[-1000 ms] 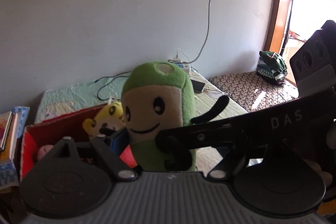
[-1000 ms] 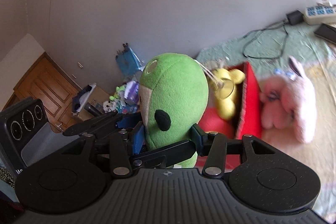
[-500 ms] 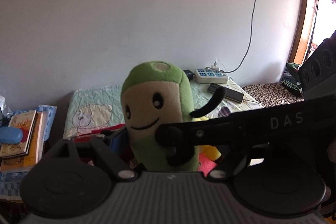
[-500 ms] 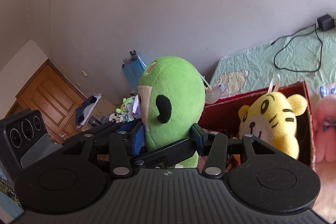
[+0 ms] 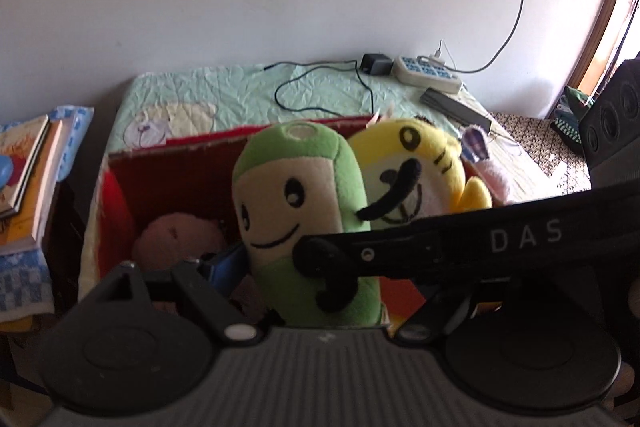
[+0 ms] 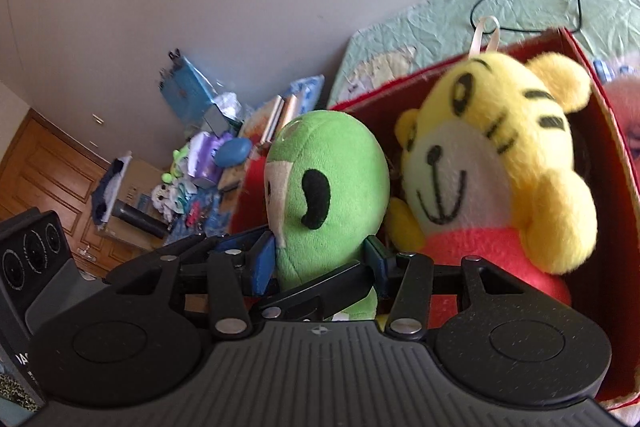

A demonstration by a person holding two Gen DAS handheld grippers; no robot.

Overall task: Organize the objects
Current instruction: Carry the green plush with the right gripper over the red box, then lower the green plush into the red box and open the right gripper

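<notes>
Green plush point(image 6: 326, 203), upright, clamped low by right gripper point(image 6: 320, 261) and left gripper point(image 5: 264, 267); red box point(image 6: 616, 163) lay directly beneath and ahead, tiger plush point(image 6: 496, 171) touching alongside.

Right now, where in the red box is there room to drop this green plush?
Inside the red box, the gap between the pink plush and the yellow tiger, right under the green plush, looks free. The tiger crowds the right side. Bare sheet lies behind the box.

Both wrist views close, seemingly downward onto shared red box point(image 5: 120, 187).
</notes>
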